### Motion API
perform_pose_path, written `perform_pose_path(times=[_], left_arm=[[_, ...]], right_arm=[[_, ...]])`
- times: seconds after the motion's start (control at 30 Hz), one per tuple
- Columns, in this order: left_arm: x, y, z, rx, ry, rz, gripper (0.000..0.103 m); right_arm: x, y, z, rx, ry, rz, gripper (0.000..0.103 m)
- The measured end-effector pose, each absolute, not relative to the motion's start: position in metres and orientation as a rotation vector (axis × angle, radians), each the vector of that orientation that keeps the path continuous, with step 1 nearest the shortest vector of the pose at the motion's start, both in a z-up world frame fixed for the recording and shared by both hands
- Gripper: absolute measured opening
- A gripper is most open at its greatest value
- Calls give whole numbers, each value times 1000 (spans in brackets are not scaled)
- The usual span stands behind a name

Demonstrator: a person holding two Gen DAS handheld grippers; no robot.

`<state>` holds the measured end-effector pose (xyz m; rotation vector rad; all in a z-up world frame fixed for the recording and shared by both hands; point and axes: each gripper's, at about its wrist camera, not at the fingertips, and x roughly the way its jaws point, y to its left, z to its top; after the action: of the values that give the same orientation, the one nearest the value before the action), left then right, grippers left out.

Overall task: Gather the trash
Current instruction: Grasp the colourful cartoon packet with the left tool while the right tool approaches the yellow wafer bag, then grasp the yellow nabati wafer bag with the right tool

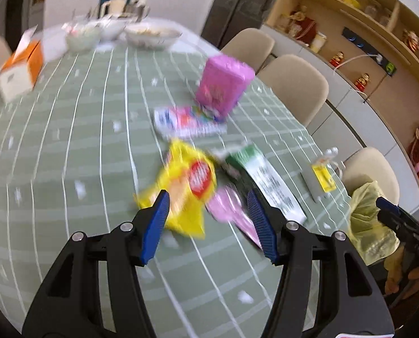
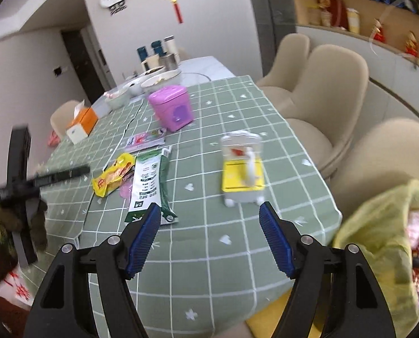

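My left gripper hangs open over the green checked tablecloth, nothing between its pads. Just beyond its tips lie a yellow snack wrapper, a pink wrapper and a green-and-white packet. In the right wrist view the same yellow wrapper and packet lie flat, with the left gripper a dark blur to their left. My right gripper is open and empty near the table's front edge. A yellow-green bag with wrappers inside is at its right.
A pink box stands mid-table behind a flat colourful packet. A clear pack with a yellow label lies near the right edge. An orange tissue box and bowls sit farther back. Beige chairs line the right side.
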<state>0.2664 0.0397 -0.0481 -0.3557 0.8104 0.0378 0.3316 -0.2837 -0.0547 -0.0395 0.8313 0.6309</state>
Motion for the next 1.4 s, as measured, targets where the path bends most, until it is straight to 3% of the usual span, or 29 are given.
perform_pose_path(times=[0.47, 0.73, 1.1, 1.17, 1.2, 1.23, 1.27, 1.4], left_arm=[[443, 92, -92, -153, 982, -67, 55], [421, 60, -102, -137, 1076, -224, 60], [395, 18, -103, -23, 1153, -145, 59], [390, 10, -104, 43, 1141, -90, 48], [387, 7, -104, 75, 1128, -48, 37], [386, 8, -103, 62, 1123, -43, 20], [383, 9, -103, 39, 1122, -38, 11], [366, 23, -89, -62, 1076, 1, 4]], right_arm=[[342, -276, -78, -105, 937, 566, 68], [358, -279, -87, -34, 962, 611, 68], [346, -261, -92, -93, 952, 654, 68], [342, -262, -96, -74, 990, 674, 68], [339, -261, -97, -72, 1004, 683, 68], [335, -261, -96, -79, 1006, 689, 68], [332, -260, -94, -88, 999, 691, 68], [313, -254, -81, -108, 956, 713, 68]])
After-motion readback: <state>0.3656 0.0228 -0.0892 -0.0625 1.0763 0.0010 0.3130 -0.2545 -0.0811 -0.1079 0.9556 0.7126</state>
